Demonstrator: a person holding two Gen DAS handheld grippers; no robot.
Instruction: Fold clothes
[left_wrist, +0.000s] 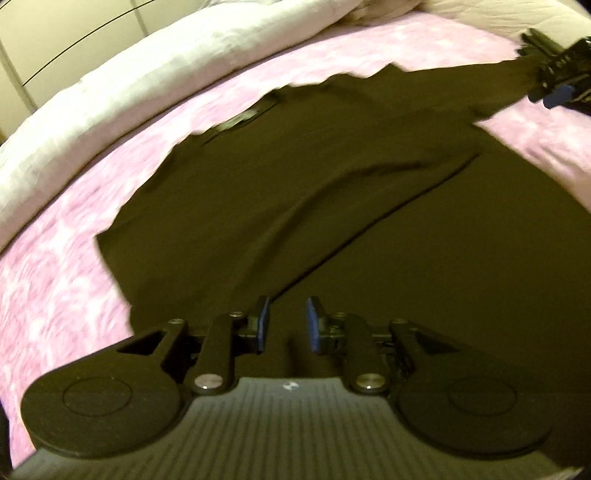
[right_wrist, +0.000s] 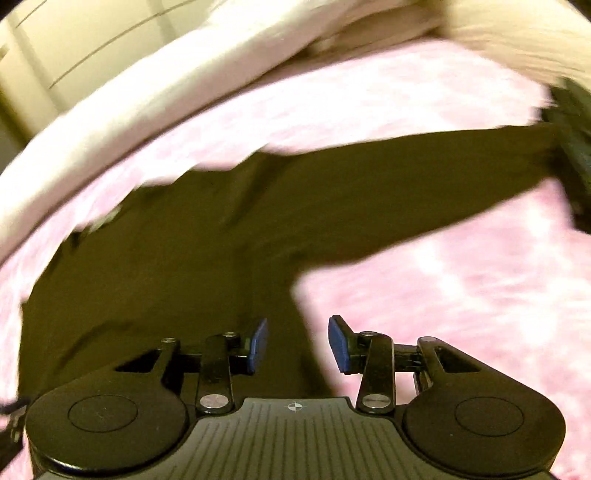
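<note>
A dark long-sleeved shirt (left_wrist: 295, 184) lies spread flat on a pink bedcover (left_wrist: 55, 288). One side of it is folded inward in a diagonal crease. My left gripper (left_wrist: 287, 308) hovers over the shirt's lower part, its blue pads a narrow gap apart with nothing pinched. My right gripper (left_wrist: 554, 92) shows at the top right, by the end of the outstretched sleeve (left_wrist: 509, 77). In the right wrist view the right gripper (right_wrist: 298, 326) stands open and empty over the shirt's edge (right_wrist: 184, 258). The sleeve (right_wrist: 424, 173) runs off to the right.
A white duvet (left_wrist: 147, 74) is bunched along the far side of the bed, with pale pillows (right_wrist: 517, 33) behind it. A cream cupboard front (left_wrist: 55, 33) stands at the back left. A blurred dark object (right_wrist: 576, 147) lies past the sleeve end.
</note>
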